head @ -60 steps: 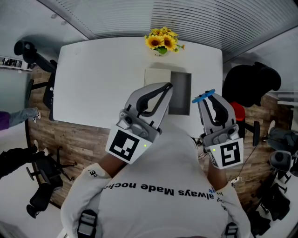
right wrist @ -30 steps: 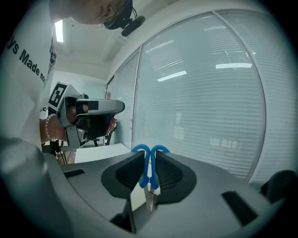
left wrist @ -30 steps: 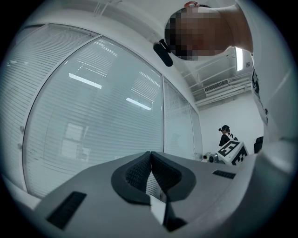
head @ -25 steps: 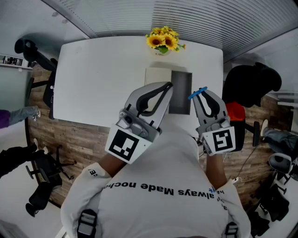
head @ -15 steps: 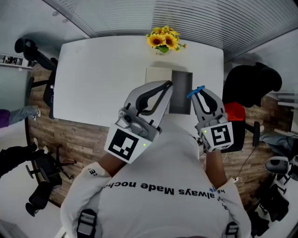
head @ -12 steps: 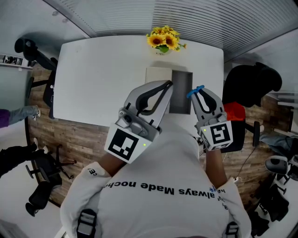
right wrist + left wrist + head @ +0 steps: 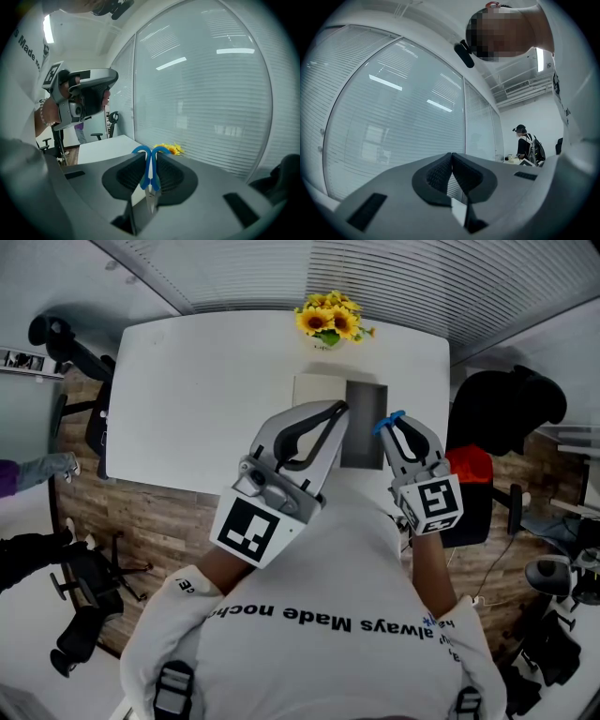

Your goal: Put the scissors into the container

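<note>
This is looking like an office meeting room: slatted blinds are hanging behind tall glass partition walls (image 7: 201, 93), black wheeled swivel chairs (image 7: 84, 601) are standing around a large white rounded bench (image 7: 216, 399) on wood-plank flooring (image 7: 159, 521), and ceiling strip lights (image 7: 47, 28) are glowing (yellow sunflowers (image 7: 328, 322) are brightening the bench's far edge).

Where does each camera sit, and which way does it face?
Head view: on the person's head, facing steeply down at the table and container; shirt, left gripper and right gripper show.
Left gripper view: rides the left gripper, looking along its shut, empty jaws at window blinds; the shirt shows.
Right gripper view: rides the right gripper, jaws shut on the scissors, facing the table; left gripper shows.
Shared: head and right gripper views both show the sunflowers.
</note>
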`<state>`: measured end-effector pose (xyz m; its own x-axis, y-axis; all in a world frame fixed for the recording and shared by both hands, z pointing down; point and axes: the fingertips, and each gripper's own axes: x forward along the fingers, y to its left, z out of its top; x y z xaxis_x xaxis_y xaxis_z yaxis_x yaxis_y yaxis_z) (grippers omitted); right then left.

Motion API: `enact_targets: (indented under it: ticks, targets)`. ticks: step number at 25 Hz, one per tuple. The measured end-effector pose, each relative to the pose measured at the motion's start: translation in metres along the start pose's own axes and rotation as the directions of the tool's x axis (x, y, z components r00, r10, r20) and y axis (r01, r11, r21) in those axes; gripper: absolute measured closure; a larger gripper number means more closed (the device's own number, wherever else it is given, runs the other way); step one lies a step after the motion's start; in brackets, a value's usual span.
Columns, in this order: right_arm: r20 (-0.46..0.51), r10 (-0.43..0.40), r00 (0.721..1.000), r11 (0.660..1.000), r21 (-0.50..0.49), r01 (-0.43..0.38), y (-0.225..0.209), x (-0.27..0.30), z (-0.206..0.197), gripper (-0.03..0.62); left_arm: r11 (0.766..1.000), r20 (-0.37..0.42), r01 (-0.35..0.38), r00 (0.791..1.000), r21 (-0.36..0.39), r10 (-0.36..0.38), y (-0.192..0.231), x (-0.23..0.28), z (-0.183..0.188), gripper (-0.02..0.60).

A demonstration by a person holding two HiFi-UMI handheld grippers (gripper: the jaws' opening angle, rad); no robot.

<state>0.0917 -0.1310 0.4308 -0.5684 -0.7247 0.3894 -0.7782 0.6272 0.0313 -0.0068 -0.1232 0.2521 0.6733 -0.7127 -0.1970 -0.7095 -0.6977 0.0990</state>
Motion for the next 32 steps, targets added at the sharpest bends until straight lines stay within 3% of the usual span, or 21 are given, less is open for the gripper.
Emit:
enact_targets:
  ticks: [32]
  targets:
    - [-0.145,0.021,0.989,0.997,0.073,-0.011,-0.004,0.045,-0.074,0.511,1.0,-0.008,-0.012,1.0,-0.005,0.012,0.004,-0.003,-0.004,0.561]
